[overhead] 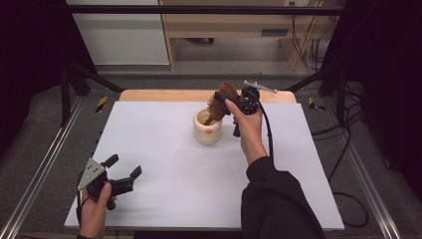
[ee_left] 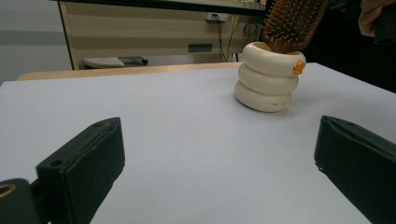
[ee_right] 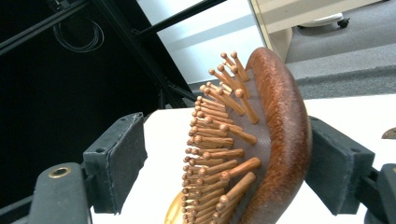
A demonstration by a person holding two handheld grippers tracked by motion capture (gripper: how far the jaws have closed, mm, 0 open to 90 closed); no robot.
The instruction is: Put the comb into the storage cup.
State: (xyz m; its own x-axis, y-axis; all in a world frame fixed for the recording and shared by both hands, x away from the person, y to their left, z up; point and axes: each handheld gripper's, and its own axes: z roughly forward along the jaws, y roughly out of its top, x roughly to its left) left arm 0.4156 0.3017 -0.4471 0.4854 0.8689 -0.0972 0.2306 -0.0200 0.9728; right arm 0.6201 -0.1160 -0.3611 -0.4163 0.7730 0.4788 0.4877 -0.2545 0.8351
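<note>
Near table's (overhead: pixel 149 149) far edge: right gripper (overhead: pixel 234 101) parted around hairbrush (overhead: pixel 222 99) in cup (overhead: pixel 207 128) | left gripper (overhead: pixel 124 172) parted, open room ahead.

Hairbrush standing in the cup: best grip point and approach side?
Probably the hairbrush head, from above. The handle sits down inside the cream cup, so only the paddle is exposed. Close one pad on the smooth wooden back, one on the bristles, as the right gripper brackets it now, open.

High cam overhead; both gripper cams near, share hairbrush (ee_left: pixel 294 23).
</note>
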